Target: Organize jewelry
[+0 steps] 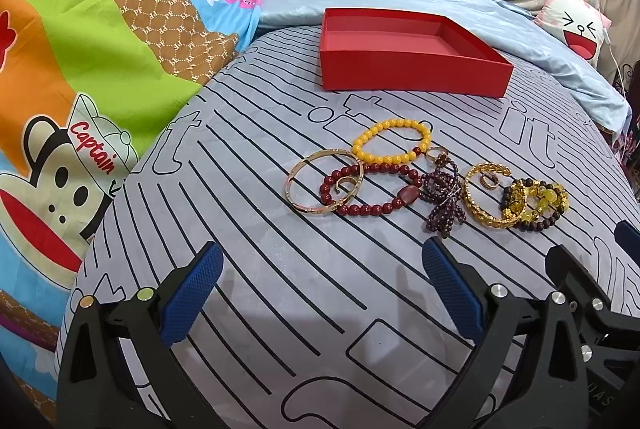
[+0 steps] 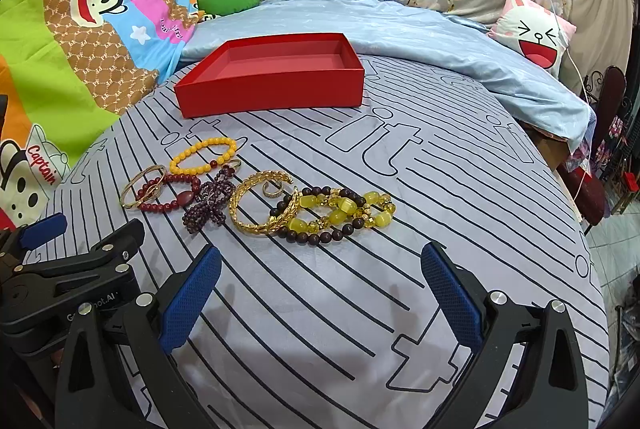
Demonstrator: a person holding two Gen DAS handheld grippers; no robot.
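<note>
Several bracelets lie in a row on the striped grey bedsheet: a thin gold bangle [image 1: 320, 181], a dark red bead bracelet [image 1: 372, 189], a yellow bead bracelet [image 1: 390, 143], a purple bead strand [image 1: 444, 193], a gold chain bangle [image 1: 486, 197] with a small ring inside, and yellow-and-brown bead bracelets [image 2: 332, 215]. An empty red box [image 1: 408, 53] sits behind them; it also shows in the right wrist view [image 2: 272, 77]. My left gripper [image 1: 320, 293] is open and empty, just in front of the jewelry. My right gripper [image 2: 320, 293] is open and empty, near the yellow-brown bracelets.
A colourful cartoon quilt [image 1: 80, 49] rises on the left. A light blue blanket [image 2: 440, 41] and a cartoon pillow [image 2: 536, 33] lie behind the box. The bed edge [image 2: 588, 237] drops off at right. The other gripper's body shows at the lower left [image 2: 72, 269].
</note>
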